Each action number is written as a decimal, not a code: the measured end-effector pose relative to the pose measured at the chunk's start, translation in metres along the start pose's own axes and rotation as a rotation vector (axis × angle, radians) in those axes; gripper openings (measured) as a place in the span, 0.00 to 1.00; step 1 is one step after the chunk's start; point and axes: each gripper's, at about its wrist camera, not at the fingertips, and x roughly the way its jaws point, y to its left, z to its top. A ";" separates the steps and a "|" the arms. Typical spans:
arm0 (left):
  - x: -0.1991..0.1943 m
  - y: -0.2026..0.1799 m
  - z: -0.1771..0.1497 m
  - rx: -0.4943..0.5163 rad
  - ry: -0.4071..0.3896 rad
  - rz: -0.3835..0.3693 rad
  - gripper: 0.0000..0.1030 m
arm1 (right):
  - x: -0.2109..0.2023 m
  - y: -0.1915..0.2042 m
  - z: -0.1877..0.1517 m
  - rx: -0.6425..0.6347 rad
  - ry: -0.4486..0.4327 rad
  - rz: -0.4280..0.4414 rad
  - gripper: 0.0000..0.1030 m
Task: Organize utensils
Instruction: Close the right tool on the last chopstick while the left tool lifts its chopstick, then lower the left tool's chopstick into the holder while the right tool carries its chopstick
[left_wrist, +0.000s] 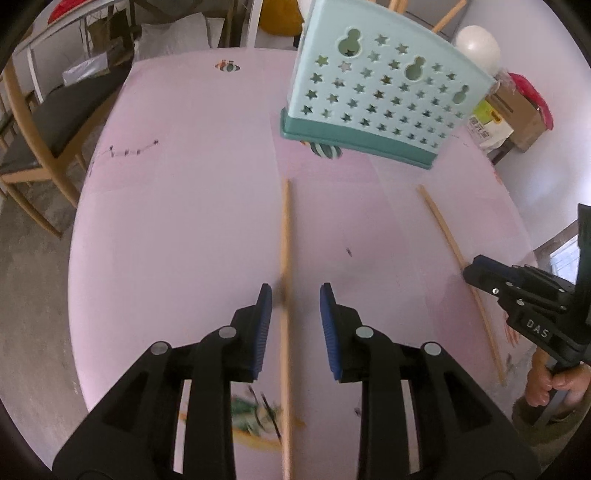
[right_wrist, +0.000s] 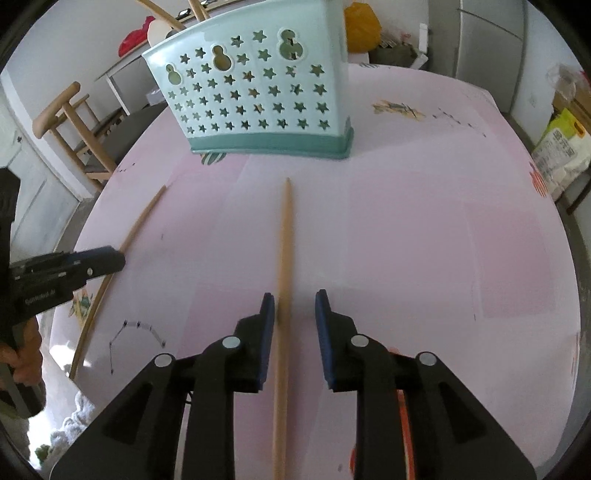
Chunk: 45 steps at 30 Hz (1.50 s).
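Two wooden chopsticks lie on the pink table. In the left wrist view one chopstick (left_wrist: 284, 258) runs between the open jaws of my left gripper (left_wrist: 295, 295), close to the left pad. The other chopstick (left_wrist: 458, 254) lies to the right under my right gripper (left_wrist: 480, 271). In the right wrist view that chopstick (right_wrist: 284, 258) runs between the open jaws of my right gripper (right_wrist: 294, 301). The first chopstick (right_wrist: 122, 247) and my left gripper (right_wrist: 107, 260) show at the left. A mint green utensil holder with star holes (left_wrist: 380, 92) (right_wrist: 255, 92) stands at the far side.
The pink table (left_wrist: 184, 221) (right_wrist: 424, 240) has small printed marks. Wooden chairs (left_wrist: 33, 140) (right_wrist: 74, 129) stand beside it. A cardboard box (left_wrist: 517, 114) and a white balloon (left_wrist: 476, 46) are beyond the table. A rice bag (right_wrist: 561, 151) sits at the right.
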 end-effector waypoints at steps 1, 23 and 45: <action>0.002 0.000 0.004 0.007 -0.001 0.007 0.24 | 0.002 0.001 0.004 -0.009 -0.001 -0.003 0.22; -0.021 0.002 0.034 0.019 -0.168 0.080 0.04 | -0.018 -0.012 0.050 0.048 -0.124 0.057 0.07; -0.224 -0.059 0.106 0.080 -0.772 -0.182 0.04 | -0.099 -0.027 0.041 0.119 -0.318 0.125 0.07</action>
